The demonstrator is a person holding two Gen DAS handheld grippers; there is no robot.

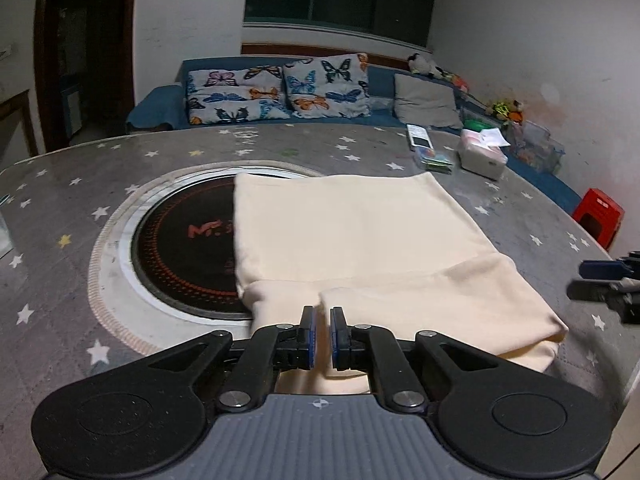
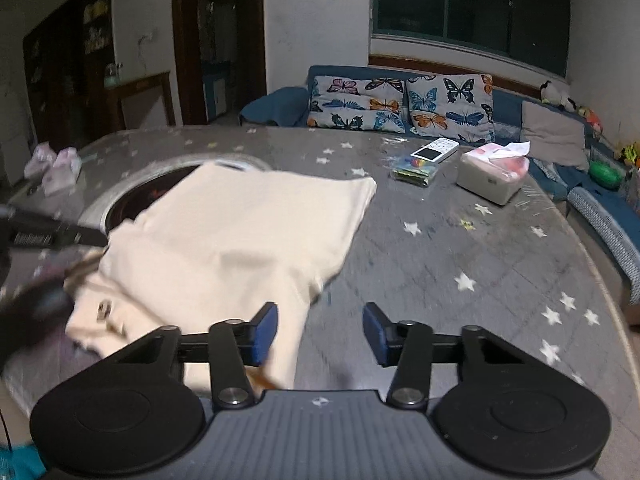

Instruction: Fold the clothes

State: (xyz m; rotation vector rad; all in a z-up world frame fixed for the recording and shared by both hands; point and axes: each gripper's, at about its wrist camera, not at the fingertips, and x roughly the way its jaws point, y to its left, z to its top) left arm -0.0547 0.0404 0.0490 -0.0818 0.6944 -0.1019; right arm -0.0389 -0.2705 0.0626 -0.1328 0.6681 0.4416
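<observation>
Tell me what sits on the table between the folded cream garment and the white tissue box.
In the right wrist view, only bare star-patterned grey tablecloth separates the cream garment from the tissue box.

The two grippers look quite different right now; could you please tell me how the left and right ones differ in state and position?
The left gripper has its jaws nearly closed, only a narrow gap between them; the right gripper has its jaws wide open. The left gripper sits over the near edge of the cream garment, apparently pinching it; the right gripper holds nothing and is over the star-patterned tablecloth, beside the garment's right edge. Both have blue pads on black linkages.
</observation>
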